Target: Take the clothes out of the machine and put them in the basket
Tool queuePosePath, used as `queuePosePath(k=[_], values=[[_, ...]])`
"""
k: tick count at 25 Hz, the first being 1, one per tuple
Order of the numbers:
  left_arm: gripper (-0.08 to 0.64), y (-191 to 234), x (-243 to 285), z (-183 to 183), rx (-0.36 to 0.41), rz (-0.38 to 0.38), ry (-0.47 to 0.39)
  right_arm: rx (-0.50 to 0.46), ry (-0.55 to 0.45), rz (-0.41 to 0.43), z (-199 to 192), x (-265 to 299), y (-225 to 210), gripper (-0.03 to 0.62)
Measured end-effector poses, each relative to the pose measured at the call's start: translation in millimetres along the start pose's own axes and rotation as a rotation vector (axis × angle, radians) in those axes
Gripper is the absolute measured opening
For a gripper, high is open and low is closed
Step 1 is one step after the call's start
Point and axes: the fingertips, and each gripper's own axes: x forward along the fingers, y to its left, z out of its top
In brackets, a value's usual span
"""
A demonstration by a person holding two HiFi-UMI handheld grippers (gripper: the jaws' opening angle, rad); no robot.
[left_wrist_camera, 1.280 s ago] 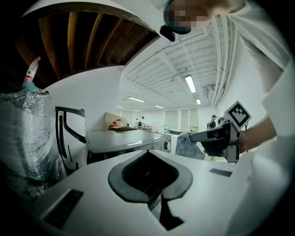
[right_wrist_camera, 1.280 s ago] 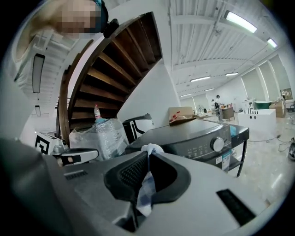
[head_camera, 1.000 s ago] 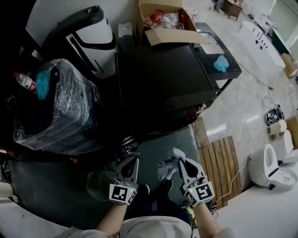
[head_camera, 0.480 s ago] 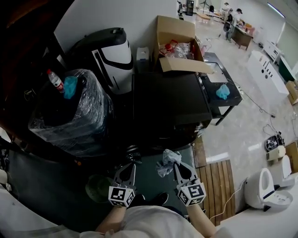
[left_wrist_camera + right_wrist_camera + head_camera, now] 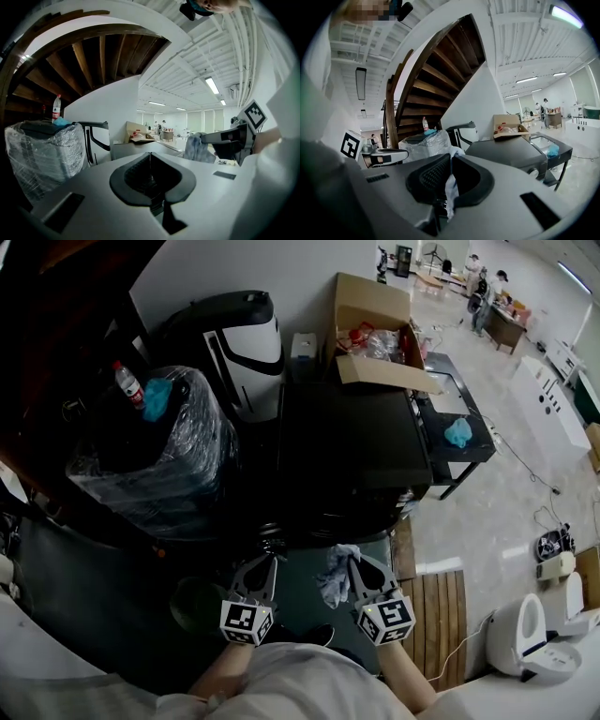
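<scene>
Right tool [image 5: 352,561] is clamped shut on a pale cloth [image 5: 335,579], held in front of the washer [image 5: 352,451]. Left tool [image 5: 265,563] is closed and empty. My pinch looks thin, so the cloth could slip out short of the basket [image 5: 190,601].

- The machine [image 5: 352,446] is standing in the middle, with the box [image 5: 370,310] sitting at its far edge.
- The table [image 5: 469,454] is standing just right of the machine, with a rag [image 5: 458,432] lying on it.
- The wrapped bundle [image 5: 150,465] is standing left of the machine, with a bottle [image 5: 127,385] standing on top.
- An appliance [image 5: 239,343] is standing behind, between the bundle and the machine.
- The left gripper [image 5: 267,561] and the right gripper [image 5: 352,561] are hanging side by side before the machine, with a garment [image 5: 336,582] sitting in the right one.
- The basket [image 5: 192,601] is sitting on the floor, left of the left gripper.
- Slats [image 5: 441,615] are lying at right, with toilets [image 5: 530,643] standing beyond them.
</scene>
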Motion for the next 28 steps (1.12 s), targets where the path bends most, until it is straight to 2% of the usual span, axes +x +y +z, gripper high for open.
queuePosePath(k=[6,14,20,28], values=[[0.020,8.1,-9.8,2.4,0.008,0.034,0.004,0.007,-0.006,0.072,4.8,12.4,18.7,0.023],[0.020,48.1,-39.6,0.8,-0.018,0.113,-0.015,-0.021,0.012,0.172,5.4,34.8,59.8,0.023],[0.020,98.0,-84.4,-3.0,-0.032,0.207,-0.032,-0.040,0.031,0.244,6.3,63.5,107.0,0.023],[0.020,174.7,-160.5,-19.1,-0.084,0.350,-0.055,-0.084,0.057,0.356,1.7,104.3,195.7,0.025]])
